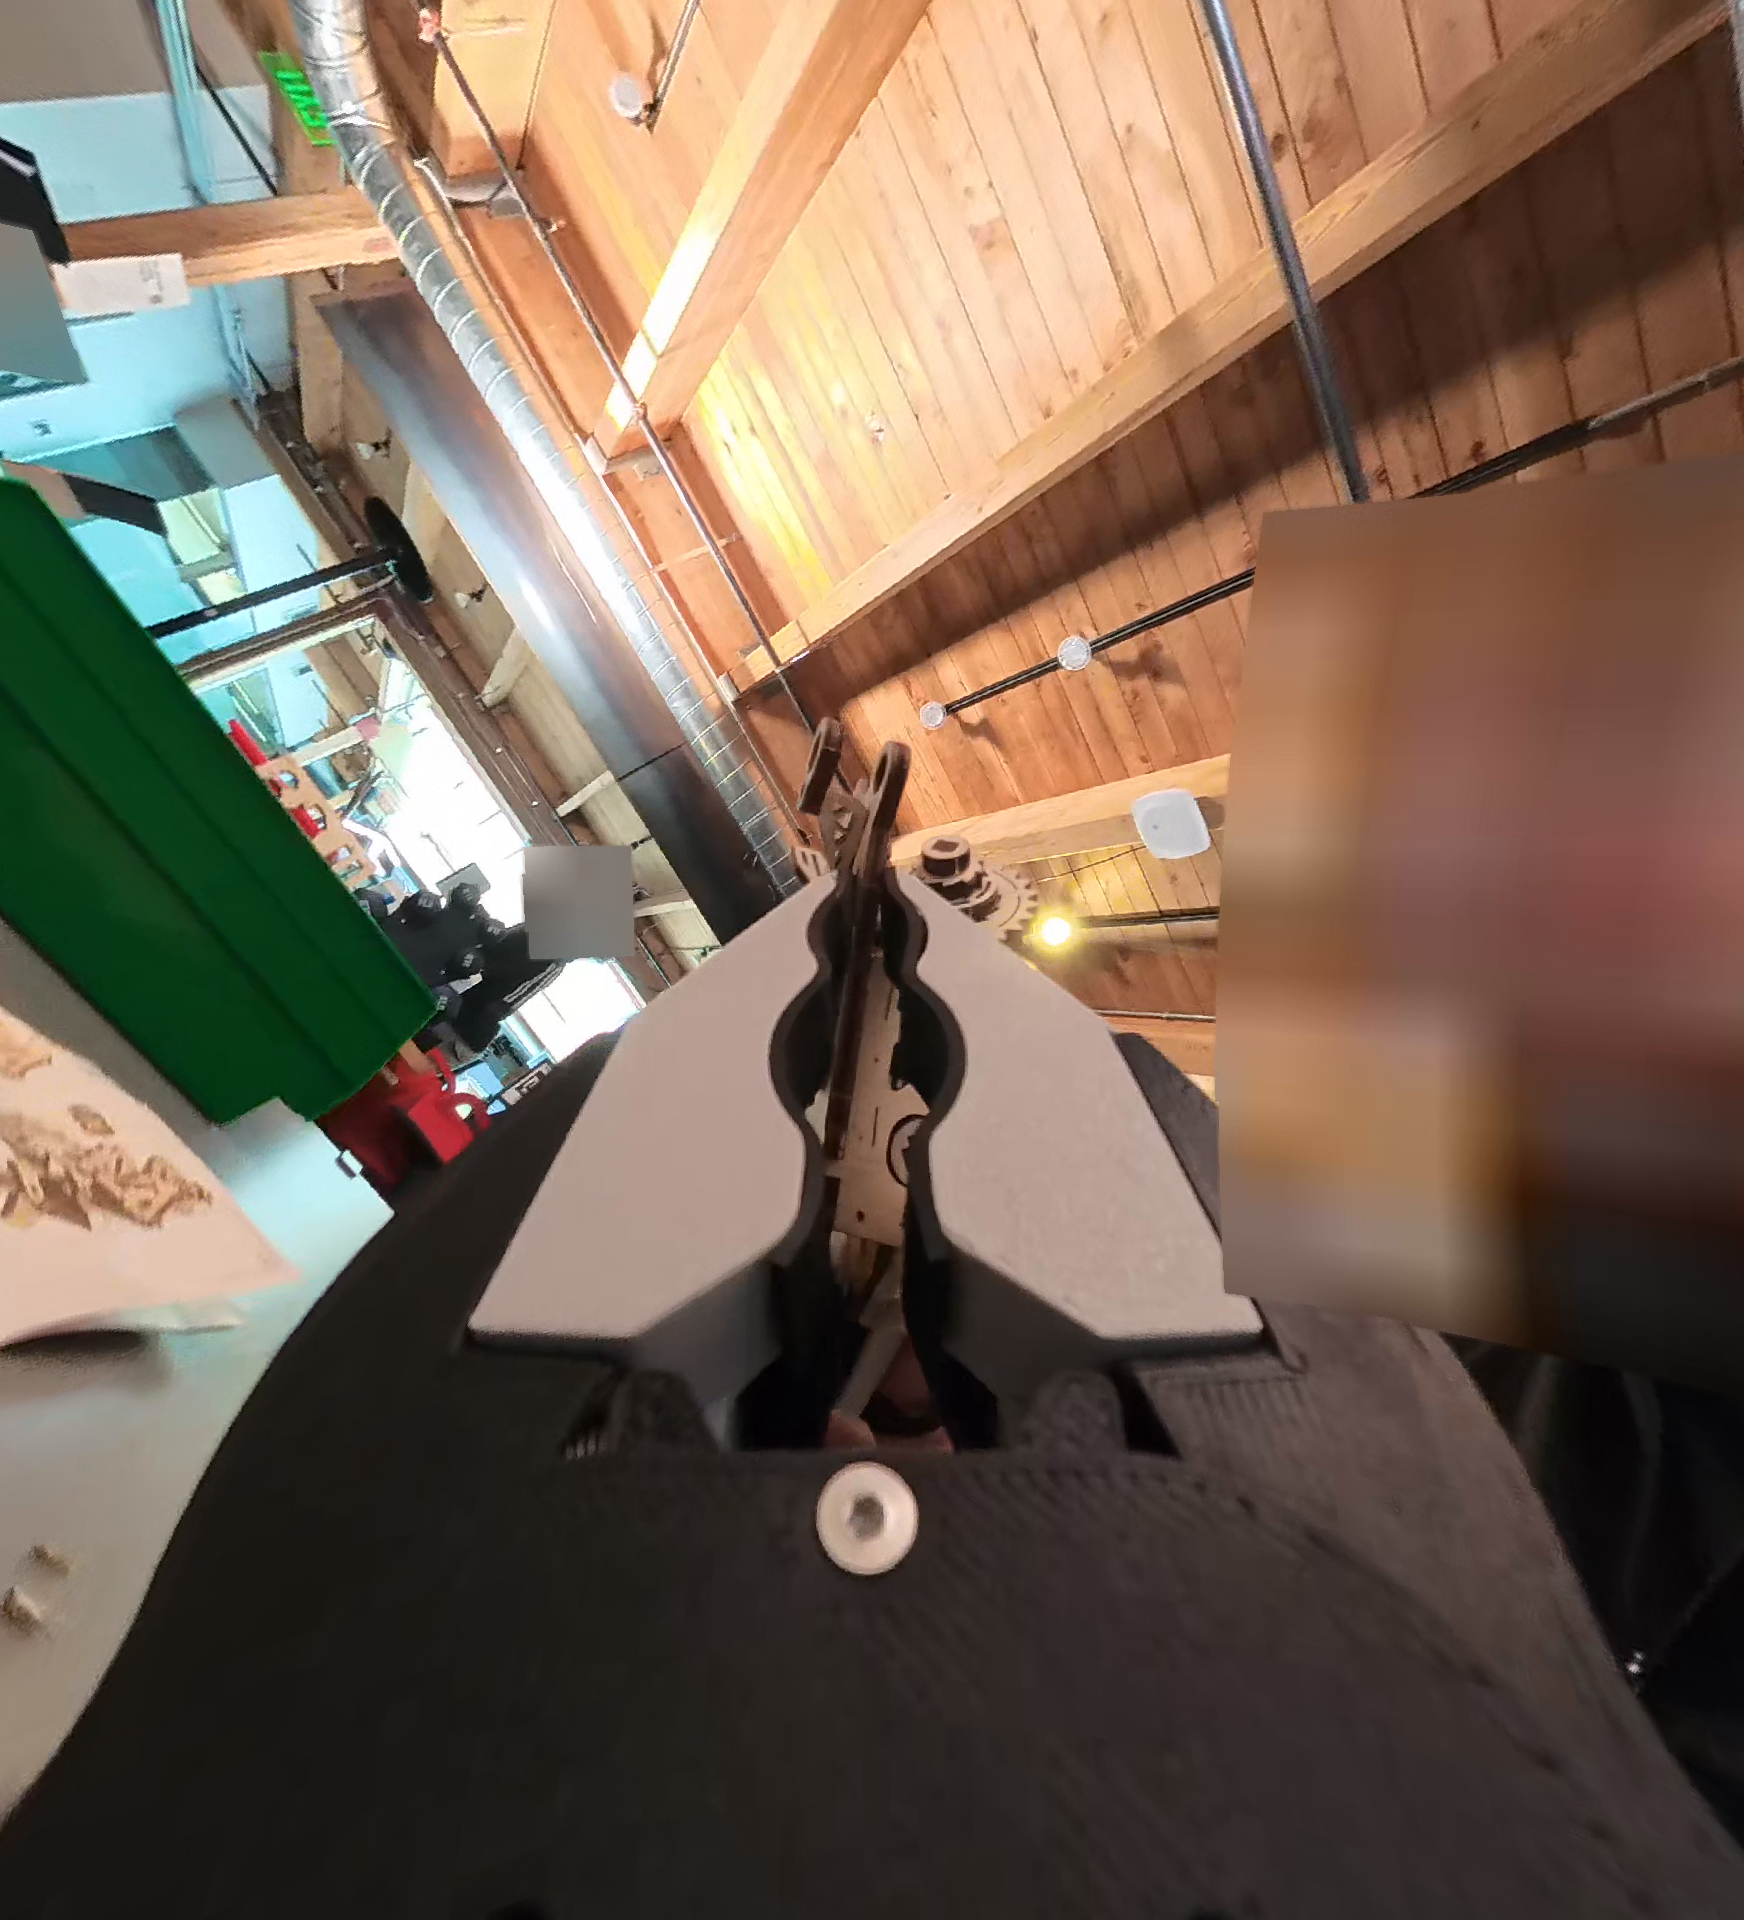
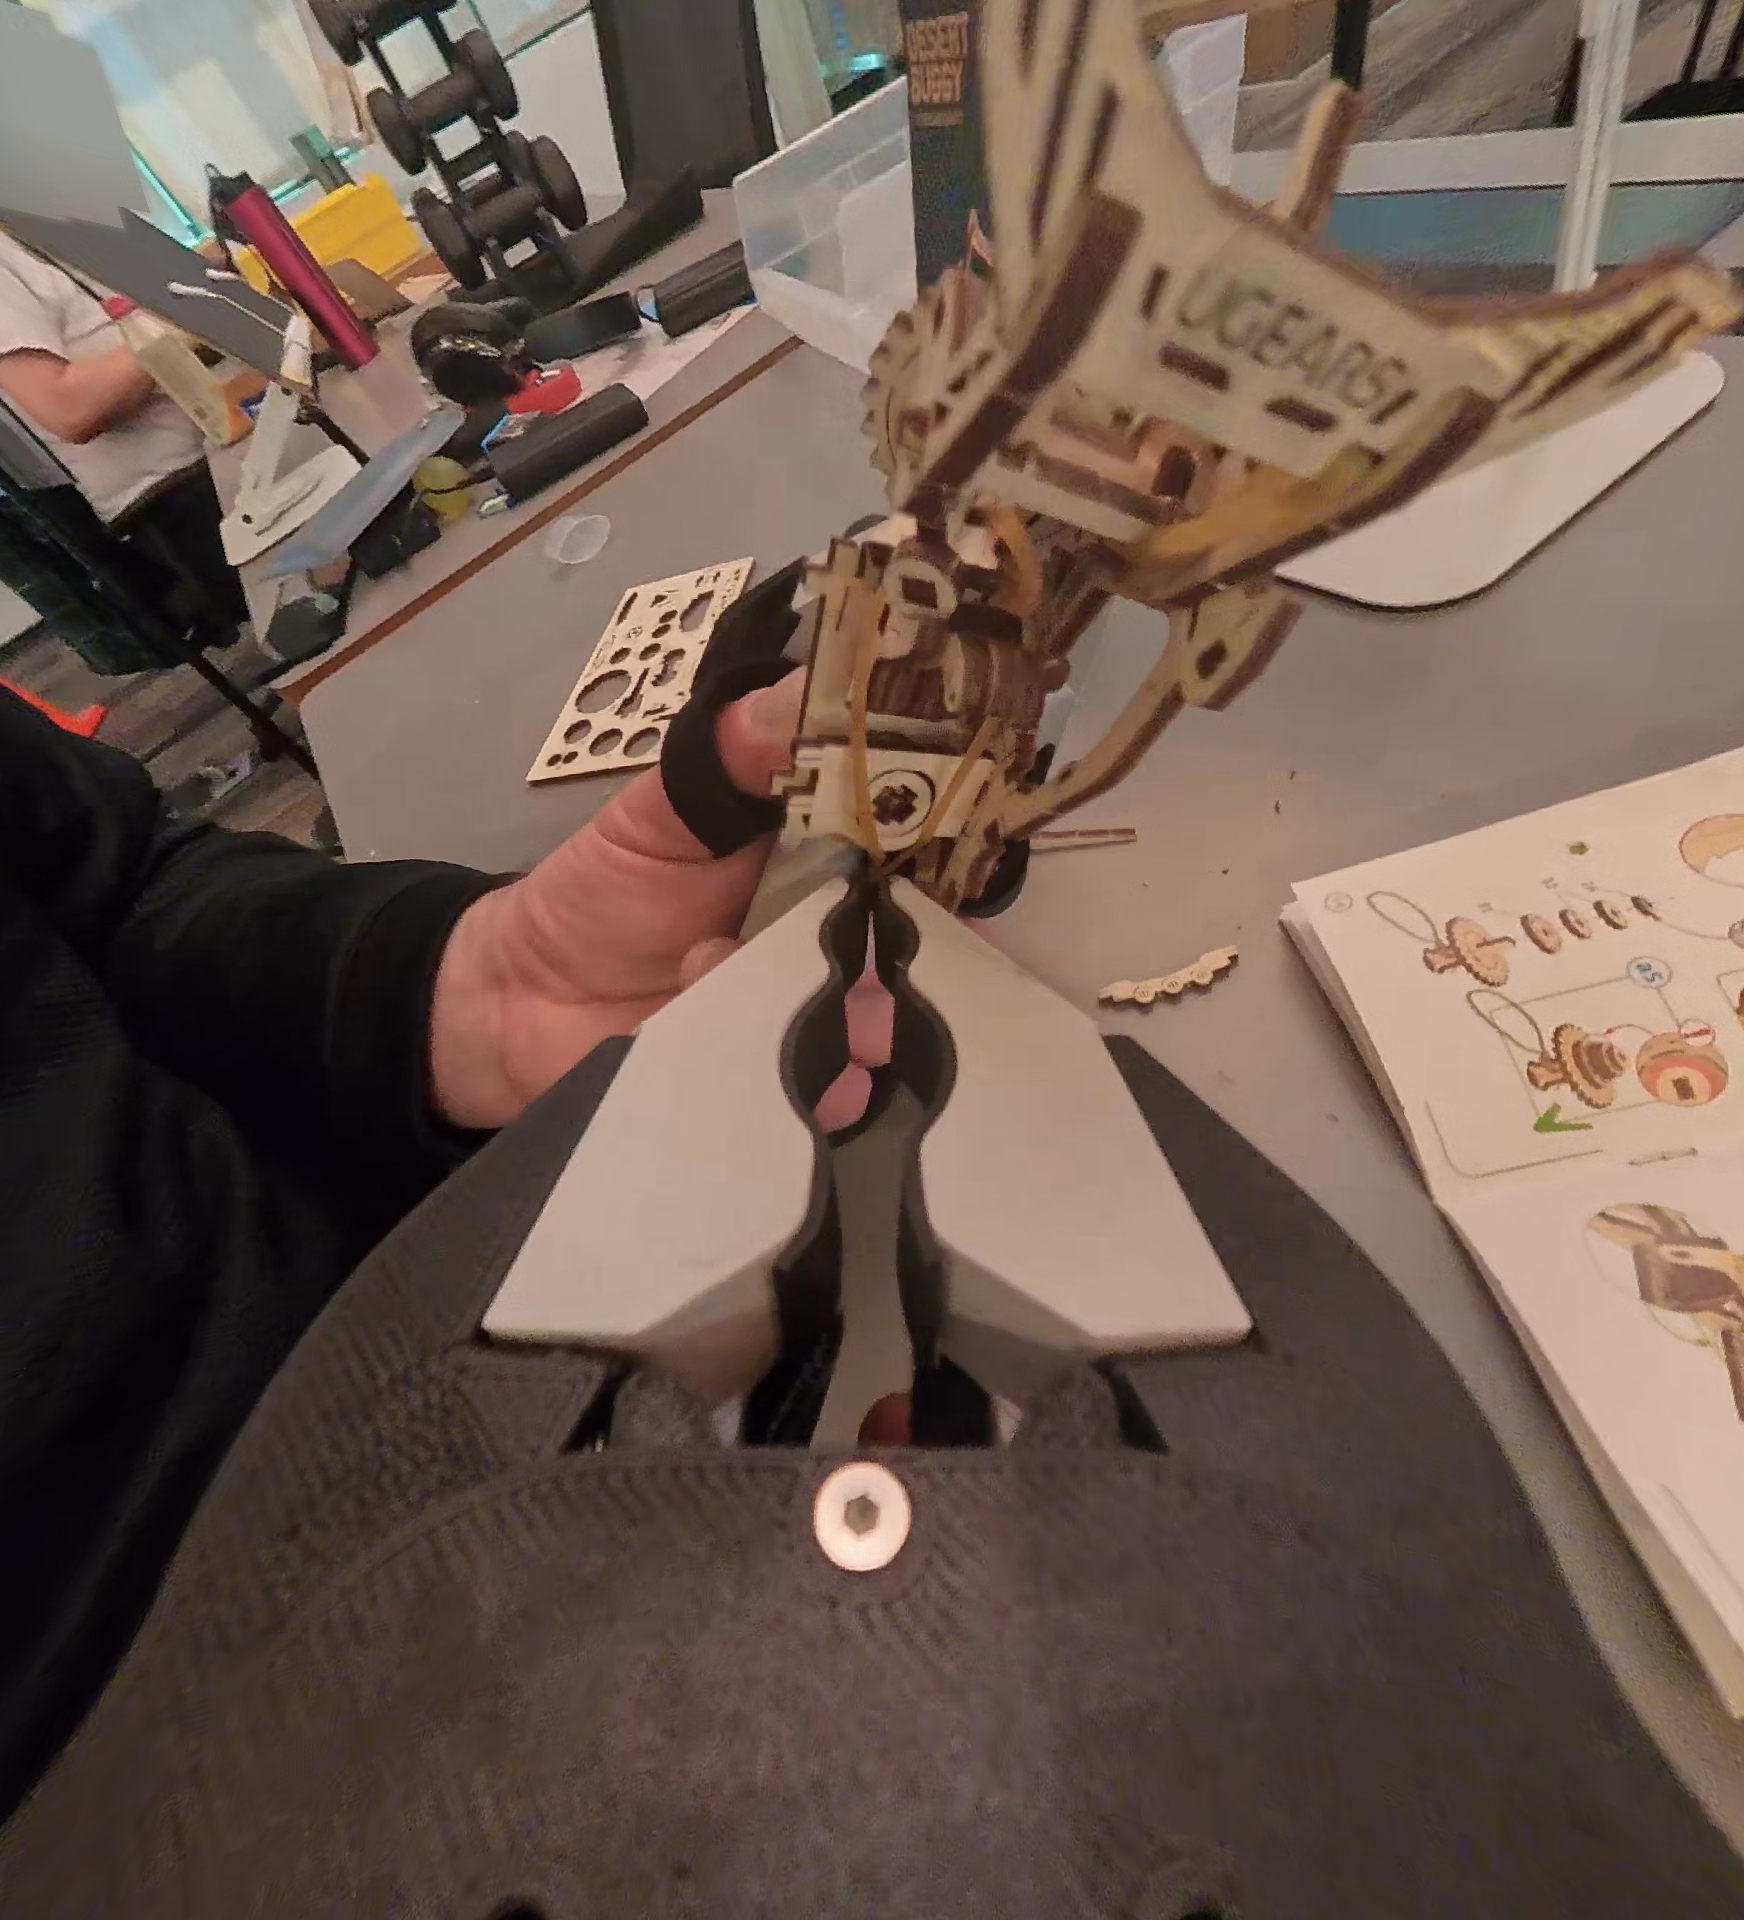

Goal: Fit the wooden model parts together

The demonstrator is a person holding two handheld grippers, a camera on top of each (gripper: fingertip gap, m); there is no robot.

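Your left gripper [image 1: 863, 883] is pointed up toward the ceiling, its jaws pressed tight on a thin edge of the wooden model [image 1: 860, 821], which sticks out past the tips. In the right wrist view the same model [image 2: 1107, 499] is lifted clear of the tabletop [image 2: 1315, 707], with a bare hand [image 2: 629, 914] steadying it from below. Your right gripper [image 2: 873, 894] has its tips nearly together right at the model's base, where yellow rubber bands [image 2: 852, 748] cross; whether it is pinching a band or a small part there, I cannot tell.

The risk is in that thin grip. The model looks top-heavy, so if you twist or push with the right gripper, the plate in the left one could slip or snap. A stretched band could also spring loose and pull fitted pieces apart. The loose wooden strip [image 2: 1169, 977] on the tabletop sits close by the booklet [image 2: 1533, 1195] and is easily knocked.
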